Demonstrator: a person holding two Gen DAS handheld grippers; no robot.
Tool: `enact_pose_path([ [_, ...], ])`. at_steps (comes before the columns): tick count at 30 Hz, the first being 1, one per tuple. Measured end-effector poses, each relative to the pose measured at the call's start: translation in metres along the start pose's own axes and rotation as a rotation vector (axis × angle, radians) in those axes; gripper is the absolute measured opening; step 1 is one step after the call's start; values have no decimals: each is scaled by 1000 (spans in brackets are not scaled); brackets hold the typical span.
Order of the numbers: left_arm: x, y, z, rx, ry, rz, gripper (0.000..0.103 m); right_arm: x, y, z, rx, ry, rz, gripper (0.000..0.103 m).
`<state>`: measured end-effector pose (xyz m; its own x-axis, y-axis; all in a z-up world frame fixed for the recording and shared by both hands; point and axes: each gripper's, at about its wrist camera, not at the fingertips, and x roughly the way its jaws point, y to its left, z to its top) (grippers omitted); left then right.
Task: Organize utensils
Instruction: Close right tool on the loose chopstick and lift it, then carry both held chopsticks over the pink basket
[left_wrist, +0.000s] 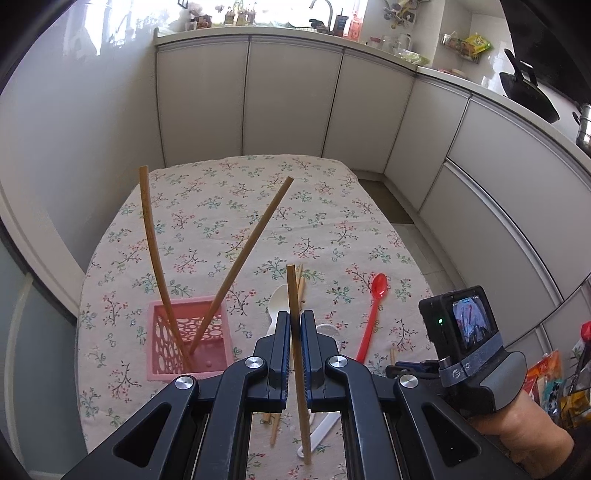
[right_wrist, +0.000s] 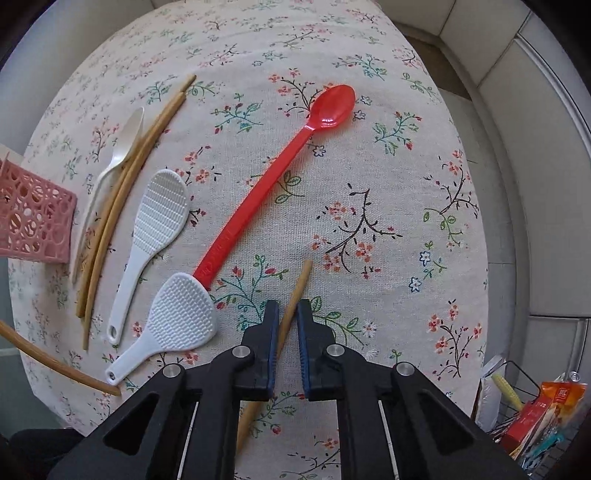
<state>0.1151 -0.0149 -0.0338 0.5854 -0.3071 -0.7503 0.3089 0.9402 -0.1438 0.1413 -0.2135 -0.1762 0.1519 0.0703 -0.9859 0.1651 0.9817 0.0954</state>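
My left gripper (left_wrist: 295, 319) is shut on a wooden chopstick (left_wrist: 294, 295) and holds it above the table, right of the pink holder basket (left_wrist: 168, 334). Two chopsticks (left_wrist: 242, 254) stand in that basket. My right gripper (right_wrist: 287, 314) hangs low over the table with its jaws a little apart around a chopstick (right_wrist: 297, 291) that lies on the cloth; whether they grip it is unclear. A red spoon (right_wrist: 266, 184), two white rice paddles (right_wrist: 159, 210), a white spoon (right_wrist: 122, 151) and more chopsticks (right_wrist: 122, 192) lie on the cloth.
The table has a floral cloth (right_wrist: 369, 221). White cabinets (left_wrist: 295, 99) stand behind and to the right. A wire rack with packets (right_wrist: 535, 410) stands at the table's right. The pink basket shows at the left edge of the right wrist view (right_wrist: 33, 218).
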Motion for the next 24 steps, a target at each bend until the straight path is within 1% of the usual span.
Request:
enact_pose_path([
  [2, -1, 3, 0, -11, -1, -3, 6, -3, -9, 4, 36, -7, 89, 5],
  [3, -1, 5, 0, -14, -2, -5, 6, -6, -14, 6, 47, -19, 119, 5],
  [6, -7, 6, 0, -14, -17, -9, 5, -25, -21, 6, 55, -75, 175, 5],
  [9, -14, 6, 1, -13, -37, -18, 5, -53, -22, 1, 35, -147, 227, 5],
  [15, -31, 3, 3, -4, -88, -34, 5, -115, -13, -17, -32, -322, 278, 5],
  [20, -55, 2, 4, -3, -165, -54, 5, -158, -9, -26, -71, -475, 303, 5],
  [24, -74, 6, 8, -25, -231, -67, 5, -186, -9, -31, -73, -587, 304, 5],
])
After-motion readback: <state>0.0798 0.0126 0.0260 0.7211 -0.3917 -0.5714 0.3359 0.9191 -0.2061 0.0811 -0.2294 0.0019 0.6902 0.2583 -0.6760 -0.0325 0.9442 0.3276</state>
